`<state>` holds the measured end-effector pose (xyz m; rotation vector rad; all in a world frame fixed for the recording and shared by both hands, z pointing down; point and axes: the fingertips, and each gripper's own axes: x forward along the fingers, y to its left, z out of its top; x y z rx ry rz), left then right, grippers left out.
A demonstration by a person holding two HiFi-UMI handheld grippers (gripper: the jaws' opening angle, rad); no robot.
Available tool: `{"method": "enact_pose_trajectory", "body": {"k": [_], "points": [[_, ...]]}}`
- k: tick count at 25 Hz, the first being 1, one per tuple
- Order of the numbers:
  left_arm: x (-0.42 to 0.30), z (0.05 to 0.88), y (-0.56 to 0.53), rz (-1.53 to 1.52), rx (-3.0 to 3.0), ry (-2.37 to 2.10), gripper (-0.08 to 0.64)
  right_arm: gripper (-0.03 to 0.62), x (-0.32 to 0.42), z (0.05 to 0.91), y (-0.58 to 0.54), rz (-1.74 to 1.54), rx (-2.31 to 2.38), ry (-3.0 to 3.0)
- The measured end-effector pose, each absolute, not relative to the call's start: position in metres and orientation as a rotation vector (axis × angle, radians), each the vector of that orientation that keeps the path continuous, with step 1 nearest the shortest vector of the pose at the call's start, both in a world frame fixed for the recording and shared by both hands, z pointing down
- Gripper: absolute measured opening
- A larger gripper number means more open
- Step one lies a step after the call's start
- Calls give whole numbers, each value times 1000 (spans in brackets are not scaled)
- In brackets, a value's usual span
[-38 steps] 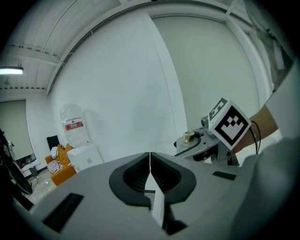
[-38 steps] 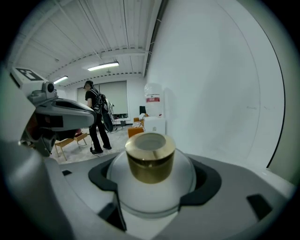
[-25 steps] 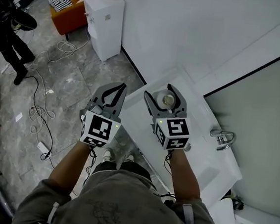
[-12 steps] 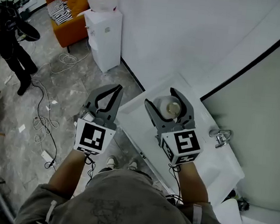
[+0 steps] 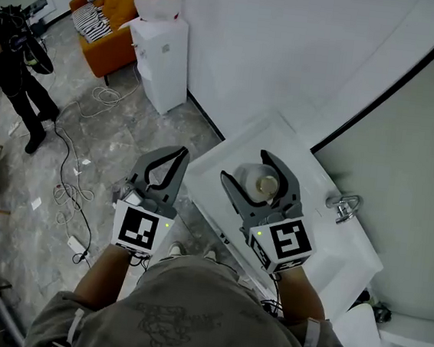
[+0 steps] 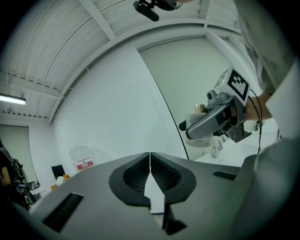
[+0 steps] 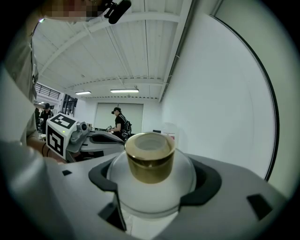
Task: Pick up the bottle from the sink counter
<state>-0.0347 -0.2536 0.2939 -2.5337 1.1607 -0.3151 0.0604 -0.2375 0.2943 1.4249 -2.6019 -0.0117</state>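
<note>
Bottle (image 7: 150, 164): squat, with a rounded frosted-white shoulder; short glossy gold collar with a pale round top.
Right gripper (image 5: 245, 166): grey matte jaws with dark ribbed pads, closed onto the bottle; the pads hug the white body on both sides, below the gold collar.
Bottle position: upright between the right jaws, over the left part of the sink counter (image 5: 220, 155); chrome faucet (image 5: 341, 207) is off to its right.
Sink counter: smooth white slab against a white wall.
Left gripper (image 5: 181, 152): jaws pressed together with nothing between them, held out over the grey marbled floor (image 5: 90, 132), just left of the counter's edge.
Hard to make out: the bottle's base is hidden by the jaws, so I cannot tell whether it touches the counter; the lower body is cut off in the right gripper view.
</note>
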Motion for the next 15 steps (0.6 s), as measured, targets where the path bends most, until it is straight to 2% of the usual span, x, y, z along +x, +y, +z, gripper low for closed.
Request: {"method": "enact_pose_trajectory", "body": {"k": [15], "points": [[-31, 328, -237, -409, -2600, 1149, 17, 324, 61, 334, -227, 109, 1403, -2568]]}}
